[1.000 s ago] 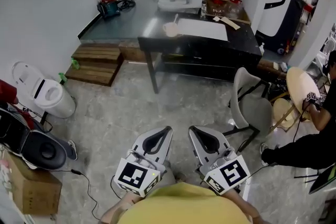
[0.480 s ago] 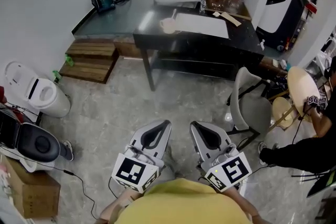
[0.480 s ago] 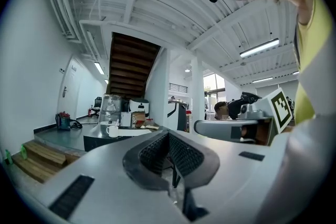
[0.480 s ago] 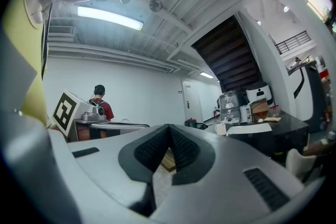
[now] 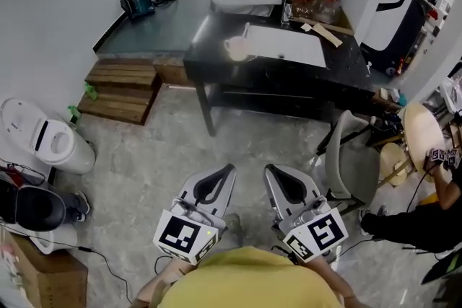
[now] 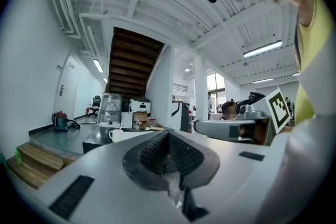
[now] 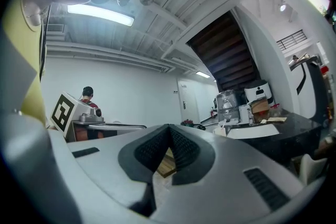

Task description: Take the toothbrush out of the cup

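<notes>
- Head view: the cup (image 5: pixel 236 49) stands near the left front corner of the black table (image 5: pixel 346 65), just beside a white mat (image 5: pixel 292 47).
- The toothbrush (image 5: pixel 245 30) stands in it, handle end up. Its long axis is close to upright and leans a little away and to the right.
- The left gripper (image 5: pixel 231 168) and the right gripper (image 5: pixel 267 168) are held low and side by side, well apart from the table, with open floor between them and it. The cup lies straight ahead of both, more nearly in line with the left one.
- Left gripper view: the left gripper (image 6: pixel 168 135) has its jaws pressed together with nothing between them. The cup (image 6: pixel 116 135) is small and far off, to the left of the tips and about level with them. The toothbrush (image 6: pixel 121 126) is only a thin line above the rim.
- Right gripper view: the right gripper (image 7: pixel 169 128) also has its jaws together and empty. The cup (image 7: pixel 220 131) sits far ahead and to the right of the tips, with the toothbrush (image 7: pixel 223 124) rising from it.
- Judgement: neither hand is clearly nearer. Either must first close the whole gap to the table, then open its jaws and take the handle from above the rim.
</notes>
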